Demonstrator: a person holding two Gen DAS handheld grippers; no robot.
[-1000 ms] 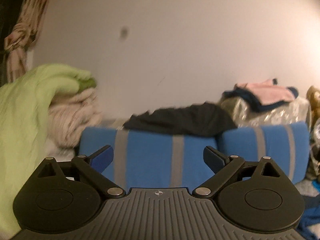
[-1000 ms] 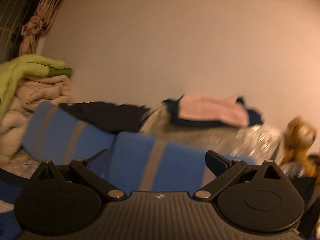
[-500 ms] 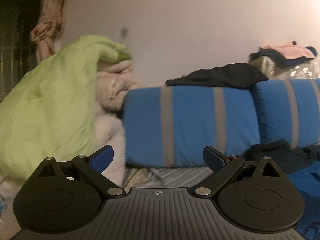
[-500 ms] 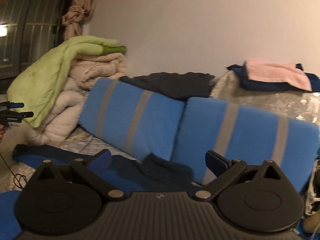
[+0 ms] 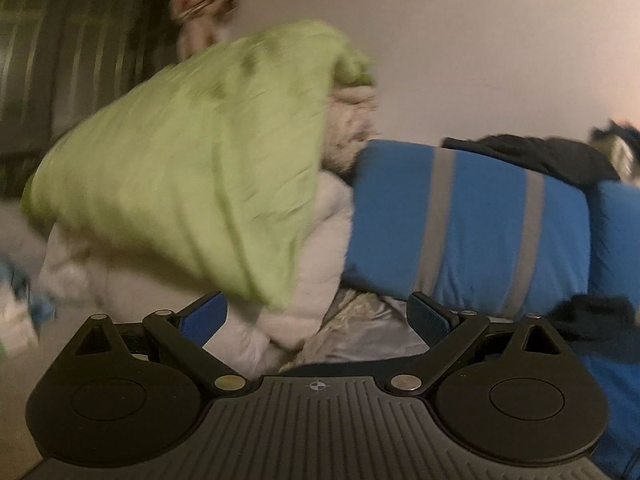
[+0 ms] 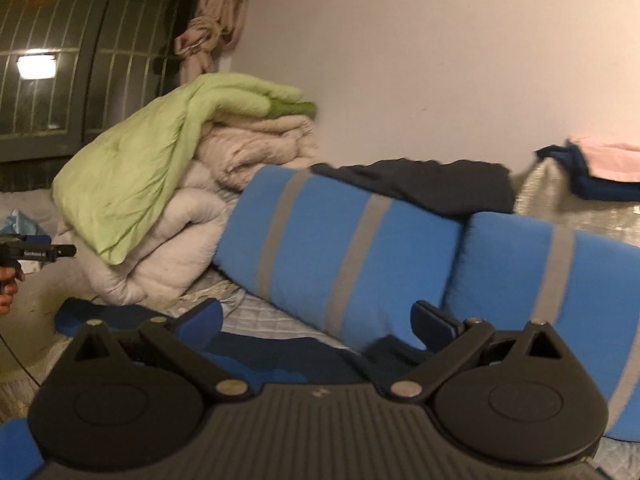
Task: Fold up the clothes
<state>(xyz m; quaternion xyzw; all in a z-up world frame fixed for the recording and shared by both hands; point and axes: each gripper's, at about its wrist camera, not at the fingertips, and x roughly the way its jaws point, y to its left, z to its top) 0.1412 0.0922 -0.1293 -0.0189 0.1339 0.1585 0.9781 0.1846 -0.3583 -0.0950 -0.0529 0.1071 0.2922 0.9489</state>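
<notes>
A dark blue garment [image 6: 260, 354] lies spread on the bed just beyond my right gripper [image 6: 316, 318], which is open and holds nothing. Its blue edge also shows at the right of the left wrist view as the blue garment [image 5: 608, 396]. My left gripper [image 5: 318, 314] is open and empty, facing a green blanket [image 5: 192, 160] on a heap of cream bedding [image 5: 320, 240]. In the right wrist view the left gripper's tip [image 6: 38, 250] and a person's hand [image 6: 8, 284] appear at the far left. A black garment [image 6: 420, 184] lies on top of the blue striped cushions [image 6: 340, 248].
Folded pink and navy clothes [image 6: 600, 168] sit on a silvery cover at the right. A knotted curtain [image 6: 208, 36] hangs beside a dark barred window [image 6: 60, 60]. A quilted grey sheet [image 6: 256, 308] covers the bed in front of the cushions. A bare wall is behind.
Both grippers have swung left and tilted down. The green blanket pile now fills the left wrist view, and the blue garment on the bed has come into the right wrist view.
</notes>
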